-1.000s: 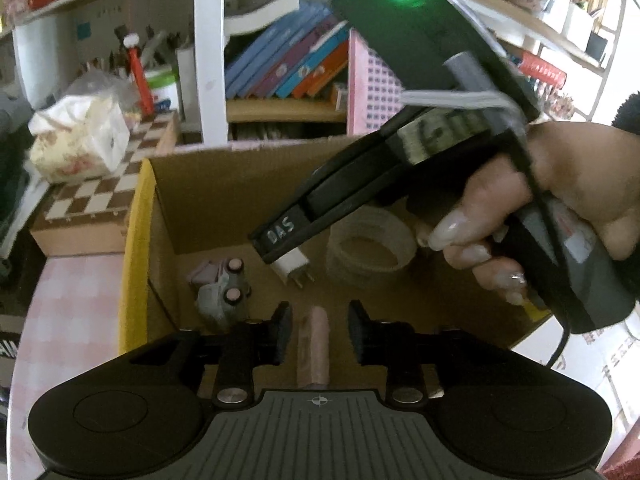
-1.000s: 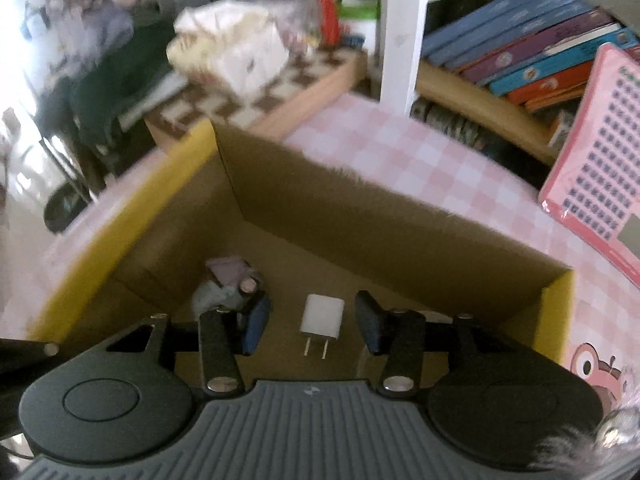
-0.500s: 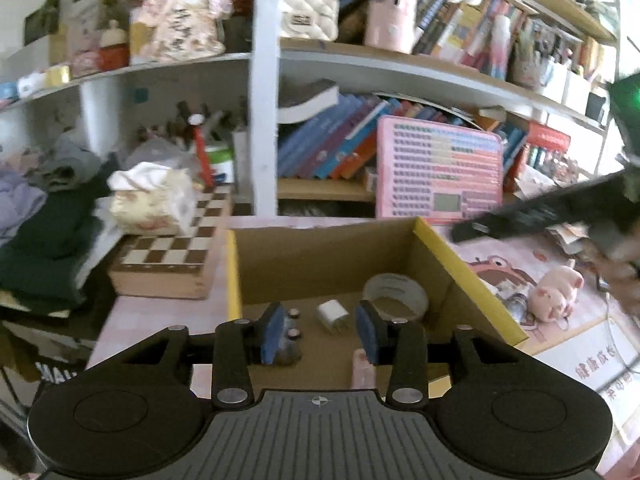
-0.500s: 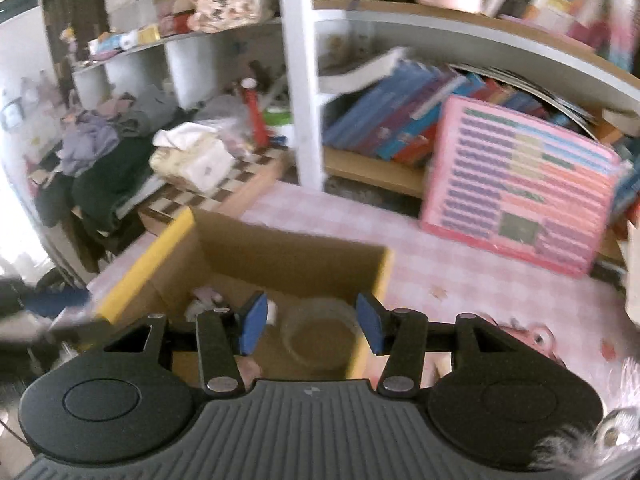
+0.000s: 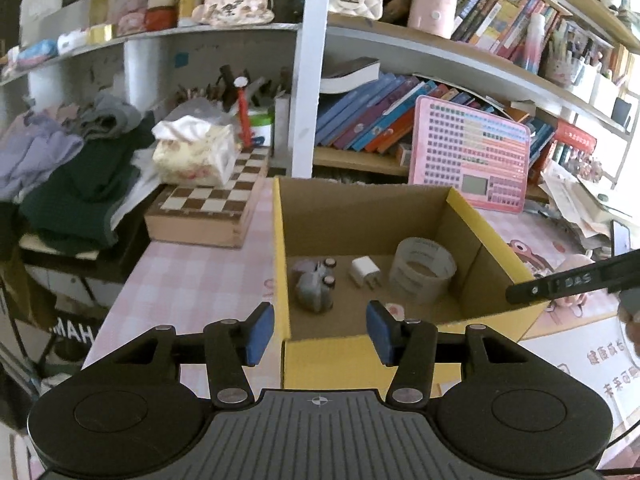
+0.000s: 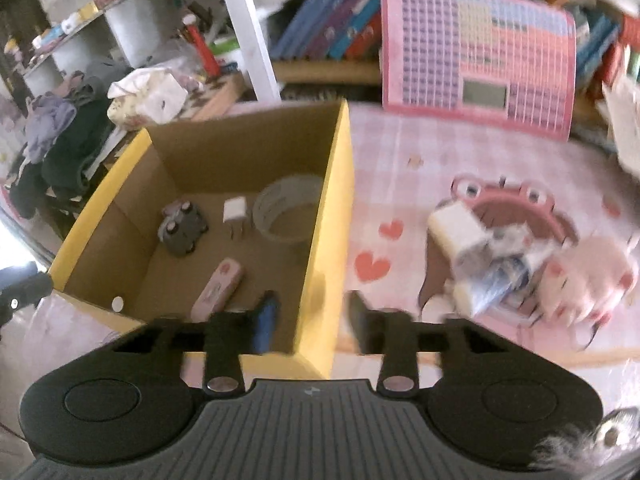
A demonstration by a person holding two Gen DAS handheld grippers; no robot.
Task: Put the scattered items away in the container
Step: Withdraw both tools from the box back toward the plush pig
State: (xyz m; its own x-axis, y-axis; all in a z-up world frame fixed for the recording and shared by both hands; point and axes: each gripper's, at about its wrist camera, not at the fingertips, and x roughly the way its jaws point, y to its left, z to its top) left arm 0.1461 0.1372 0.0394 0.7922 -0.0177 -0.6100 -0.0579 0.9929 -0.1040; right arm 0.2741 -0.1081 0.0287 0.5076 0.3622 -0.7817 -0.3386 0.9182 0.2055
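Hovering at box (image 5: pixel 360 216) front, L gripper (image 5: pixel 320 332) empty, jaws just been opening. R gripper (image 6: pixel 310 320): jaws apart, just been closing, nothing pinched, box wall below. Only R view shows pink case (image 6: pixel 218 290) inside, plus packets (image 6: pixel 492 280) and pig toy (image 6: pixel 588 276) on table (image 6: pixel 400 152).

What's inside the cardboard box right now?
Inside the cardboard box: grey toy car, white charger plug, tape roll, pink case. The near wall hides the front floor strip.

White letters "DAS" are showing on the black finger of the right gripper (image 5: pixel 568 280) at the right edge, "MAH" is showing on a dark panel (image 5: pixel 74 334) low at the left, other print staying too blurred to read.
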